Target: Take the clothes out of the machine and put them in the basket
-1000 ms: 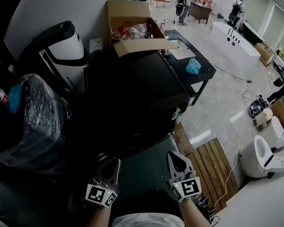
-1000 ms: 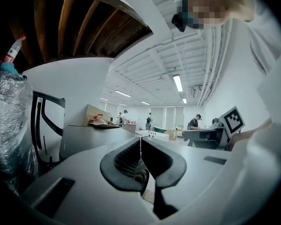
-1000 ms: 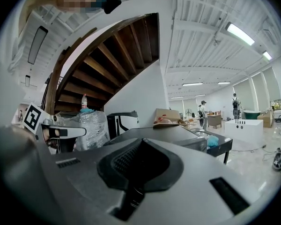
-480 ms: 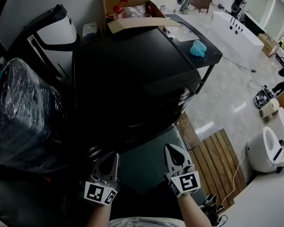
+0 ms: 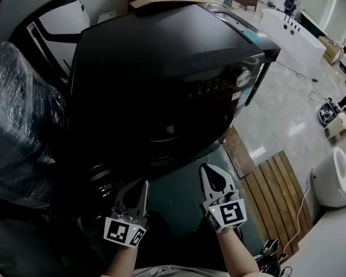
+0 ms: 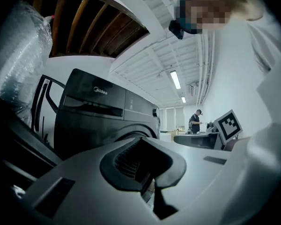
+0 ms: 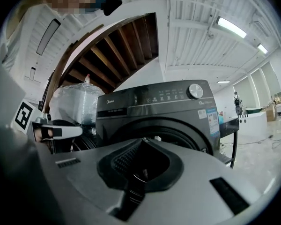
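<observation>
Washing machine (image 5: 161, 79), dark, front-loading: fills middle and upper frame of the head view. Its round door ring (image 7: 171, 124) faces both tools. Cannot tell whether the door is shut or ajar; the opening reads only as dark.

Plastic-wrapped bundle (image 5: 17, 131): left edge of frame, just beside the machine.

Left hand-held gripper (image 5: 139, 189) and right hand-held gripper (image 5: 207, 175): bottom centre of frame, side by side, near the machine front but apart from it. Both have jaws pressed together, nothing between them.

Clothes: none visible in any view; presumably inside the drum. Basket: not made out.

Judgement: task barely begun. Nothing extracted. Left to do: get into the drum, pull every garment, and carry it all to the basket.
</observation>
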